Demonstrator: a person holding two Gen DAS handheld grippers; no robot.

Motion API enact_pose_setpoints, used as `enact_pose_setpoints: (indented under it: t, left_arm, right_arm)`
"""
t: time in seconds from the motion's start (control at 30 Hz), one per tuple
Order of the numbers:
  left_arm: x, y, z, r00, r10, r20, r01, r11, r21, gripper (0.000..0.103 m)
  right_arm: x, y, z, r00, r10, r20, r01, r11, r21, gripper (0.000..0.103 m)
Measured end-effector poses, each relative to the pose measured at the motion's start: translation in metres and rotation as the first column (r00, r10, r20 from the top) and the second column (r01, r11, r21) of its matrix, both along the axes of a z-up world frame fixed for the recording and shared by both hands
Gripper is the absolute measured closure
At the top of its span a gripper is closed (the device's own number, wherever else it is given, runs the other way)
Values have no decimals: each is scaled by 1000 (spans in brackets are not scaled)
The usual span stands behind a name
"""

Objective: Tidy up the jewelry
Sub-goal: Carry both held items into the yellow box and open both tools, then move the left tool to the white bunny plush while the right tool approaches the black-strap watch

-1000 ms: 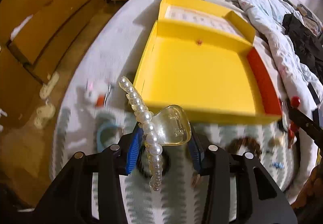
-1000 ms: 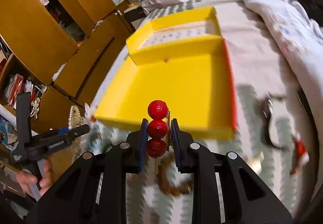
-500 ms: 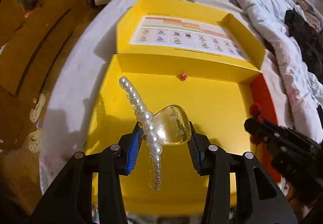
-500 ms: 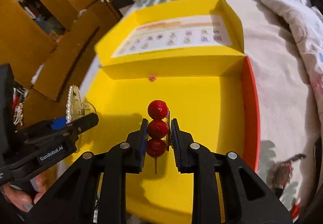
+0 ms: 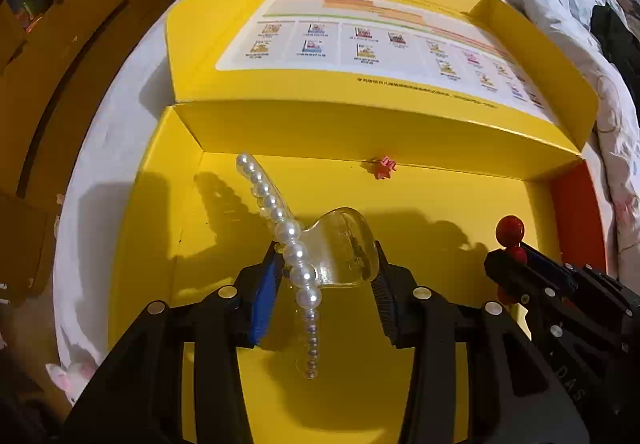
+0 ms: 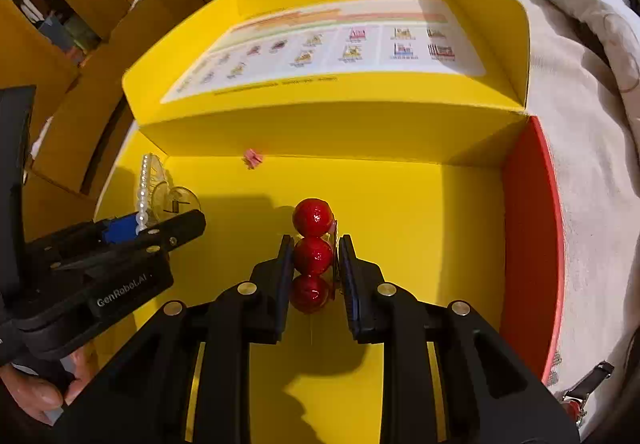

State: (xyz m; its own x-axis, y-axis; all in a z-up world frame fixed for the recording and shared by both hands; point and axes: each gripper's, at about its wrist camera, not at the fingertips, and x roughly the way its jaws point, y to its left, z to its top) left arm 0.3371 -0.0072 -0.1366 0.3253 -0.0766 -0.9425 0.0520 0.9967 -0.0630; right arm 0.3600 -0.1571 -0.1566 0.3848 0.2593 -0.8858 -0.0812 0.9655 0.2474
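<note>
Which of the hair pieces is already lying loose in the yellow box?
The small pink star clip, by the box's back wall. The pearl claw clip and red bead pin are each gripped in tongs.

Black hand-held gripper (image 5: 326, 276), blue pads (image 5: 262, 300)

The right gripper (image 6: 314, 260) pinches a red bead hairpin (image 6: 313, 252) (three beads, stacked) above the yellow box (image 6: 440, 212).

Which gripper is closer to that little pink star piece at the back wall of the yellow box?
Hard to call. Star piece lies ahead of both: left gripper, right gripper.
</note>
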Motion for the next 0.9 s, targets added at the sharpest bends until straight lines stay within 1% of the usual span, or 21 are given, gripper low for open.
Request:
enact_pose_setpoints:
  t: [0.1,0.2,0.23,0.37,0.4,0.43,0.5,0.53,0.6,0.7,0.73,0.8,0.9]
  left_arm:
    - [1,-1,-5,1000,3,-1,-3,1000,4,60]
    - [0,-3,-12,1000,-8,-20,8,1000,5,59]
    - [-2,-4,-11,1000,-14,-16,14,1000,7,59]
    - [-3,-1,-8,1000,-22,-17,22,1000,-14,58]
    - [-5,0,-5,1000,-21,-9,20,1000,-12,55]
    - [-8,1,-1,1000,-20,3,20,1000,-5,49]
    - [-12,2,5,1000,-19,17,19,1000,-5,47]
    - [-15,3,11,1000,-19,24,20,1000,-8,44]
    - [-22,6,23,999,-16,45,17,1000,-21,40]
    - [-31,14,40,998,-14,68,16,999,-32,40]
    - [-41,17,50,996,-10,85,13,999,-33,39]
    - [-48,18,60,995,-7,104,10,1000,-23,38]
    - [-64,22,79,987,-18,159,17,1000,2,35]
  right_arm:
    - [1,-2,0,1000,-4,-3,4,1000,17,79]
    - [1,-4,2,1000,-17,-1,17,1000,16,78]
    - [0,-4,2,1000,-18,0,18,1000,18,75]
    - [0,-4,8,999,-30,20,29,1000,7,73]
    - [0,-4,9,999,-31,22,31,1000,2,73]
    - [0,-4,11,999,-32,27,32,999,-1,72]
    - [-2,-2,16,999,-29,39,29,1000,-1,72]
    - [-3,-2,18,999,-28,41,28,1000,-2,72]
    - [-8,-1,28,998,-27,53,27,1000,-3,72]
    - [-17,0,44,997,-25,76,25,1000,2,72]
    - [-24,0,54,996,-22,88,22,1000,6,72]
    - [-37,-1,68,994,-23,108,21,1000,22,72]
    - [-66,-3,95,988,-28,150,22,999,43,72]
